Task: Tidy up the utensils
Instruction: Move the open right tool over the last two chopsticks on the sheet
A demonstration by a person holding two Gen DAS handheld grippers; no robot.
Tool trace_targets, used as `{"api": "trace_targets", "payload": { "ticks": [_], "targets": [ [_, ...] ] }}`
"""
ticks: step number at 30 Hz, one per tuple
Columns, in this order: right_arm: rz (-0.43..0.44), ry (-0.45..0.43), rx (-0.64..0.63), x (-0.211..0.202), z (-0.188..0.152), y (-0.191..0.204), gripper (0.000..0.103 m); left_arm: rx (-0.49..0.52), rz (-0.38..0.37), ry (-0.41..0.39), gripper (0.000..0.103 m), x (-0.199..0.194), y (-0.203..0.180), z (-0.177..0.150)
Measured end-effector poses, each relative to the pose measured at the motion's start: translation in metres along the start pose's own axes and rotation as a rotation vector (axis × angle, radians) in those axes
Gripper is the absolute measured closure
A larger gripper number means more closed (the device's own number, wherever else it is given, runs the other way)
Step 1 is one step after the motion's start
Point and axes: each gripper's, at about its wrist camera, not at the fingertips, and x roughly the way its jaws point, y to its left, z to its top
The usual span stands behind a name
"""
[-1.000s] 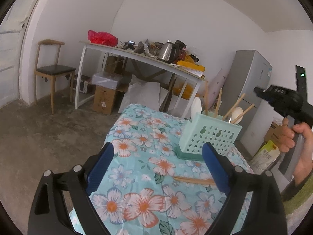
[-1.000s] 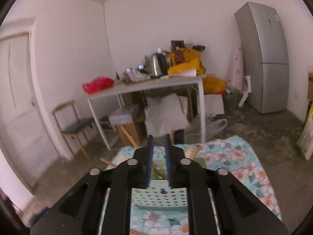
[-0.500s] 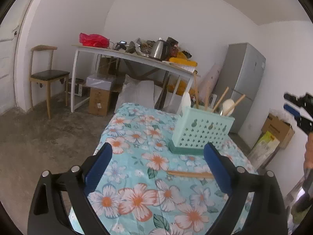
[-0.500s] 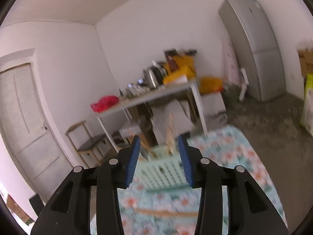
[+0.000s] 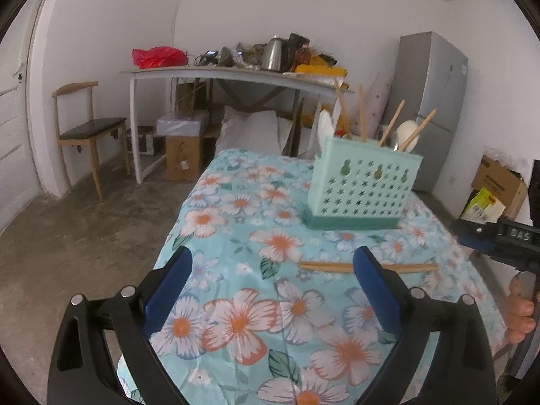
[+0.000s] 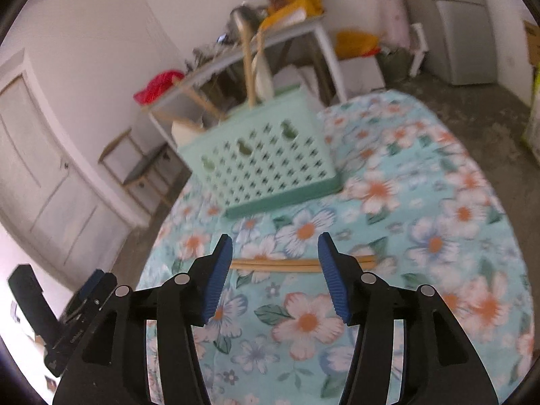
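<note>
A mint green perforated utensil basket [image 5: 362, 185] stands on the floral tablecloth [image 5: 243, 303] and holds chopsticks and white spoons; it also shows in the right wrist view [image 6: 260, 165]. A pair of wooden chopsticks [image 5: 325, 266] lies flat on the cloth in front of the basket, also seen in the right wrist view [image 6: 280, 264]. My left gripper [image 5: 273, 271] is open and empty, above the cloth, near the chopsticks. My right gripper [image 6: 275, 256] is open and empty, its fingers either side of the chopsticks, just above them.
A white side table [image 5: 236, 76] with a kettle, red bag and clutter stands at the back. A wooden chair [image 5: 87, 128] is at the left, a grey fridge [image 5: 435, 101] at the right, cardboard boxes [image 5: 499, 182] on the floor.
My right gripper has opened wide and dropped from above the basket down to the chopsticks on the cloth. My left gripper has stayed open and shifted slightly.
</note>
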Motion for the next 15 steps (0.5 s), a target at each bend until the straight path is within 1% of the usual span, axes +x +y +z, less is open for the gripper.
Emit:
{"api": "trace_targets", "payload": {
  "ticks": [6,8,12,14,15],
  "targets": [
    [0.046,0.111,-0.037,0.065,0.005,0.017,0.051,-0.015,0.043,0.039,0.009,0.013,0.006,-0.006],
    [0.061,0.134,-0.044,0.079,0.006,0.023,0.051,-0.016,0.051,0.05,0.009,0.016,0.008,-0.007],
    [0.102,0.217,-0.018,0.11,0.001,0.024,0.051,-0.028,0.069,0.067,0.009,0.022,0.015,-0.009],
    [0.12,0.248,-0.016,0.117,-0.004,0.025,0.052,-0.036,0.072,0.071,0.009,0.024,0.017,-0.01],
    [0.129,0.252,-0.034,0.117,-0.009,0.028,0.052,-0.04,0.073,0.072,0.009,0.025,0.019,-0.01]
  ]
}}
